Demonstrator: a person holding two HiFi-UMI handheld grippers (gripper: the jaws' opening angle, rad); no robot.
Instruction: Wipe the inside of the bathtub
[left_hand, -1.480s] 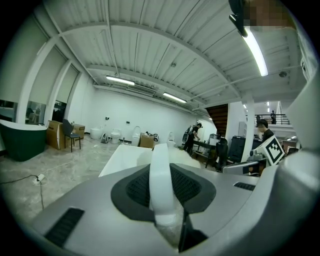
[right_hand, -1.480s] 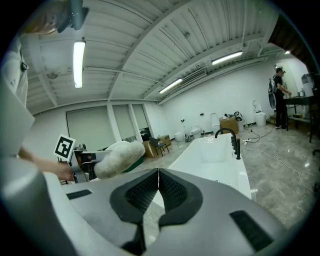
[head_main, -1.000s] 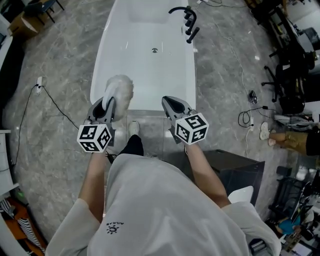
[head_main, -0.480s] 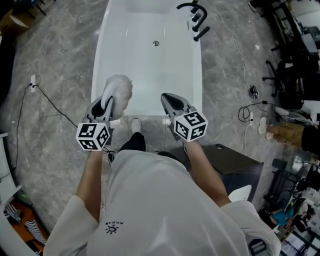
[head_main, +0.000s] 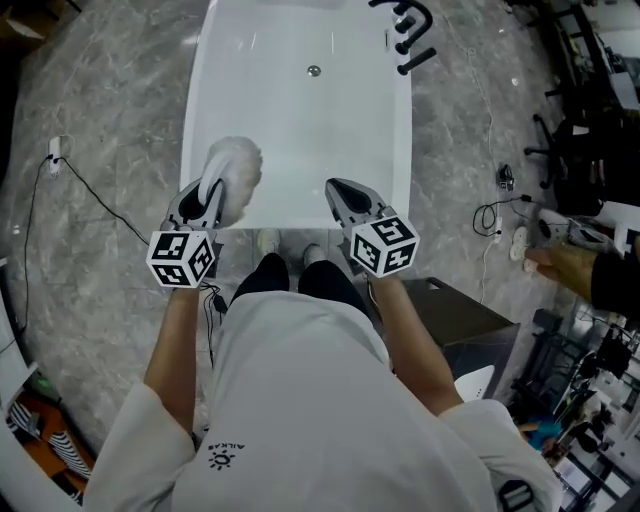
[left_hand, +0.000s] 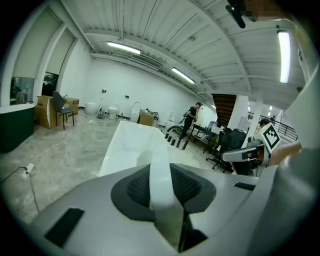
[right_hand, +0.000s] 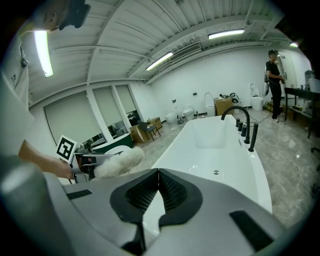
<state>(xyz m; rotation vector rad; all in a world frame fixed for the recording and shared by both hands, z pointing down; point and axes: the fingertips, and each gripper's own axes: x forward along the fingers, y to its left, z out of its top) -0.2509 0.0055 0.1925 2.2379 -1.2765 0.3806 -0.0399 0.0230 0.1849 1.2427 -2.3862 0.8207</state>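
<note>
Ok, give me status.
Left gripper shut on fluffy duster handle, right gripper shut, empty. Duster head over bathtub near end. Only the drain inside; black faucet at far right rim.

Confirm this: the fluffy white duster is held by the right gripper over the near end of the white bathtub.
Wrong gripper: the left gripper holds the fluffy white duster over the near end of the white bathtub, as the head view shows.

bathtub (head_main: 300, 130) far end cropped, duster (head_main: 232, 165) handle seemingly hidden
</note>
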